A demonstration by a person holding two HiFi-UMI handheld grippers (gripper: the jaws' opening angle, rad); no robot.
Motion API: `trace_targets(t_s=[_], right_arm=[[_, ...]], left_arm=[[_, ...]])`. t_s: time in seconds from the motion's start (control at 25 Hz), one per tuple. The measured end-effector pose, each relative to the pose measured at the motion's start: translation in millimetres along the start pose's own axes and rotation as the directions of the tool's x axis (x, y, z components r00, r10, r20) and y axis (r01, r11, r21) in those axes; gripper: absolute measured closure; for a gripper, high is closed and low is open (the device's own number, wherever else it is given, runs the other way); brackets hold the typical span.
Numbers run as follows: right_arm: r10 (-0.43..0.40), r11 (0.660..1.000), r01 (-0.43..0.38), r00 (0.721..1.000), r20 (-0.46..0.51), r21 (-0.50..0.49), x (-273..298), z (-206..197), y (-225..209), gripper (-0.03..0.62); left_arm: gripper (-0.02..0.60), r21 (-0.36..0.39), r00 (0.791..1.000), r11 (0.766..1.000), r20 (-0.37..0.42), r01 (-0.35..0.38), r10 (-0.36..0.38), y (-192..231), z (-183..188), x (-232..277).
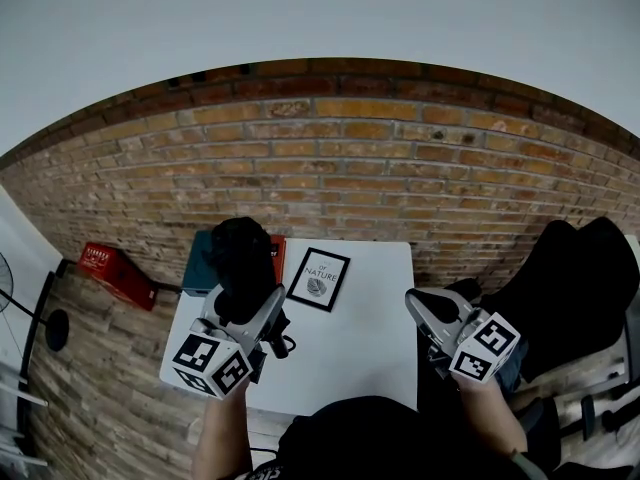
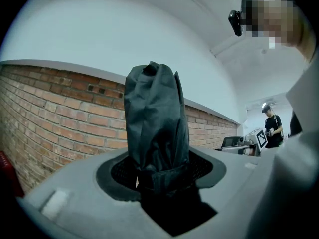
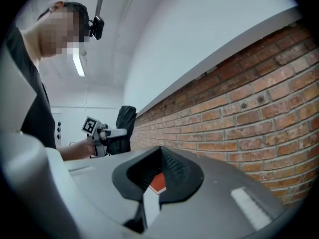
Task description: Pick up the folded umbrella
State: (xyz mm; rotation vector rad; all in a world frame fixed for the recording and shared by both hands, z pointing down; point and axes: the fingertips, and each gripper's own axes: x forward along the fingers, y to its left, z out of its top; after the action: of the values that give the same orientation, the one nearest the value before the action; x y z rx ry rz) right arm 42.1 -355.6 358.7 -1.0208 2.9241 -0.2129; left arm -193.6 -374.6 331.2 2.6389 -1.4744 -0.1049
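The folded umbrella [image 1: 240, 263] is black, wrapped in its strap, and hangs above the left of the white table [image 1: 370, 348]. My left gripper [image 1: 248, 308] is shut on its lower part, close to the strap. In the left gripper view the umbrella [image 2: 154, 128] stands upright between the jaws of that gripper [image 2: 159, 176]. My right gripper [image 1: 415, 303] is over the table's right edge, jaws together and holding nothing. From the right gripper [image 3: 159, 156], the left gripper [image 3: 107, 132] and the umbrella [image 3: 124, 128] show far off to the left.
A framed print [image 1: 318, 279] lies at the table's back middle, with a red book [image 1: 277, 258] and a teal thing [image 1: 198, 263] behind the umbrella. A brick wall [image 1: 400, 178] runs behind. A red box [image 1: 115, 273] sits on the floor at left, dark seating [image 1: 580, 288] at right.
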Motion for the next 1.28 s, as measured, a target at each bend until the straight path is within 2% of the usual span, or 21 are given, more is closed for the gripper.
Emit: trace_targets(t_s=[0.16,0.28,0.52,0.72,1.04,1.28], right_arm=[[-0.021,1.000,0.021,0.997,0.074,-0.003,-3.6,15.2,-2.2,0.594],[-0.027,1.000,0.026,0.995,0.097,0.011,-7.9,14.5,-1.1,0.594],[0.010,1.000,-0.012,0.996,0.087,0.018,-12.3,1.6,6.5,0.594],[0.006,0.999,-0.009,0.997,0.071,0.040,-12.7,-9.4,7.8,0.594],[0.011,0.998,-0.015,0.998,0.064,0.057,-14.6,-15.0,4.7,0.595],[0.048,0.998,-0.049,0.998,0.042,0.025,-8.7,-16.1,13.8,0.595]], left_arm=[[0.305,0.029,0.997,0.998,0.037,-0.062,0.061,1.8,-0.8,-13.8],[0.305,0.009,0.996,0.997,0.045,-0.075,0.075,1.3,-11.8,-18.3],[0.307,-0.013,0.998,0.998,0.018,-0.066,0.066,-10.6,-36.3,-18.5],[0.305,-0.027,0.999,0.999,-0.023,-0.045,0.044,-22.5,-52.9,-13.7],[0.305,-0.021,0.999,0.999,-0.017,-0.049,0.048,-24.2,-49.7,-14.4],[0.305,-0.028,0.998,0.997,-0.018,-0.066,0.066,-18.4,-47.8,-16.1]])
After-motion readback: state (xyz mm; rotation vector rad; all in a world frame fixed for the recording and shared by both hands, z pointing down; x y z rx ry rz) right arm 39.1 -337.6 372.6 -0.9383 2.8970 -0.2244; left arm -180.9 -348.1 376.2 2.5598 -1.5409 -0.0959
